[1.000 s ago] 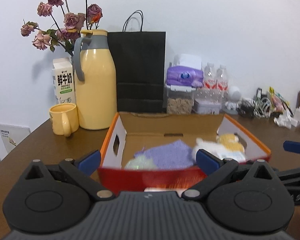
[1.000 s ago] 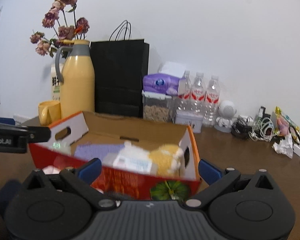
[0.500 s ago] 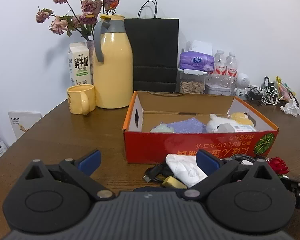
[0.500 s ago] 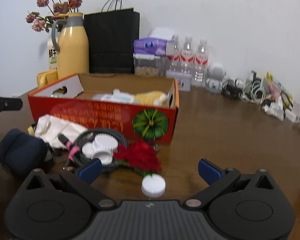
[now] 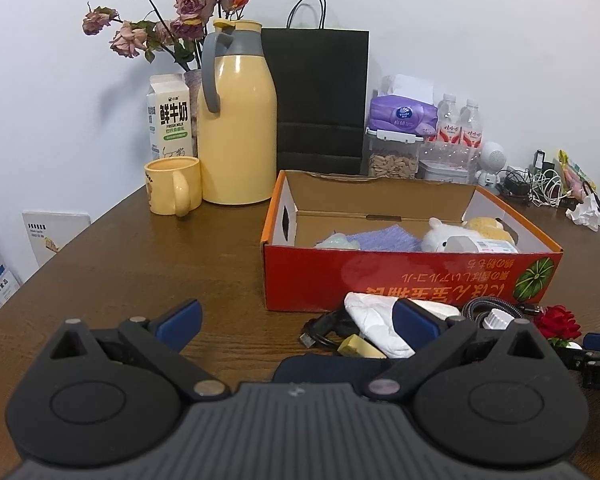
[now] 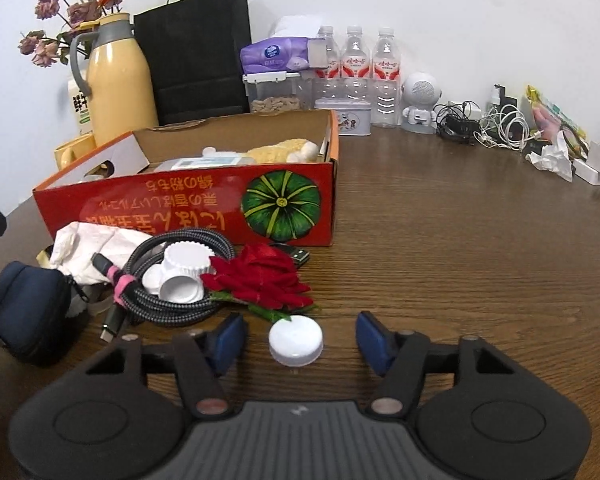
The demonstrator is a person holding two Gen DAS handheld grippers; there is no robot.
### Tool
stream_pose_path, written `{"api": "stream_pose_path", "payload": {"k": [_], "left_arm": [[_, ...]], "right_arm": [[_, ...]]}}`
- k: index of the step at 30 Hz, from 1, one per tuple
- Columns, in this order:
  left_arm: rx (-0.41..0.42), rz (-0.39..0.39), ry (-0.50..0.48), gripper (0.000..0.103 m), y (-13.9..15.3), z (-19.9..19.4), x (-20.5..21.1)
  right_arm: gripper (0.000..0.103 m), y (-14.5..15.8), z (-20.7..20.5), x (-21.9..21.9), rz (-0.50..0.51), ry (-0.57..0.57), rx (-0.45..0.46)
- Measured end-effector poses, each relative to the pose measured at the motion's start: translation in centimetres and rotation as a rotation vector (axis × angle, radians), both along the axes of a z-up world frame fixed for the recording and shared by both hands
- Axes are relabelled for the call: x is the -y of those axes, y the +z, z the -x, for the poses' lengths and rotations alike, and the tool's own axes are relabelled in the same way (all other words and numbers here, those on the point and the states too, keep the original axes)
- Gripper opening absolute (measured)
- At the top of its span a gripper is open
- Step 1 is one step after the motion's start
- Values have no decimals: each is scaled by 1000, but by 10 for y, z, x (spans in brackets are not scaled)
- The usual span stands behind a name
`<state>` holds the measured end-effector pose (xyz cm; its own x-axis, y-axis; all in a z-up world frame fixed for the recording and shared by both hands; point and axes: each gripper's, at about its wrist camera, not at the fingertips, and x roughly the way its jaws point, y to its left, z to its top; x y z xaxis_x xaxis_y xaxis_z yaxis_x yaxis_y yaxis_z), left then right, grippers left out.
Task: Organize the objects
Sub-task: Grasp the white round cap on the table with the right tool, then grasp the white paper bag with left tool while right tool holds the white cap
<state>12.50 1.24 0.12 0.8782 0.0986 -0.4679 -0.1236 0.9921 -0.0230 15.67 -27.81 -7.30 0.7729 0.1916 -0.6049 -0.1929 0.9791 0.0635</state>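
So the right gripper (image 6: 298, 336) sits low over the desk (image 6: 460, 248) with its jaws closing around a white cap (image 6: 296, 340), which lies flat between the blue pads (image 6: 228, 338) (not touching either one yet). Just behind the cap is a red rose (image 6: 260, 278), and left of that a coiled cable (image 6: 172, 304) with two more white lids (image 6: 184, 270) sitting on it. A white cloth (image 6: 96, 248) and a dark pouch (image 6: 24, 312) lie further left. All of this clutter is in front of the red box (image 6: 188, 208), which holds a plush toy (image 5: 452, 236) and a purple cloth (image 5: 384, 240). The left gripper (image 5: 296, 318) is spread wide with nothing in it, near the pouch.
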Motion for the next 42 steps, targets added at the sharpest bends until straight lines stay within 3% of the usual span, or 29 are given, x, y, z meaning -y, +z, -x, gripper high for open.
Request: {"api": "stream_pose_path", "payload": {"k": [3, 5, 18, 31, 36, 42], "left_arm": [[-4, -1, 1, 103, 0, 1, 0], [-7, -2, 1, 103, -1, 1, 0], [-55, -2, -15, 103, -5, -9, 3], [-131, 27, -93, 103, -9, -58, 34], [-183, 81, -60, 103, -16, -72, 33], [-192, 143, -51, 96, -22, -74, 28]], "right_arm": [[33, 1, 1, -2, 1, 7, 6], [27, 1, 1, -1, -3, 4, 8], [27, 7, 11, -3, -7, 17, 67], [27, 13, 22, -2, -18, 16, 144], [27, 14, 25, -2, -22, 20, 167], [27, 15, 27, -2, -25, 26, 190]]}}
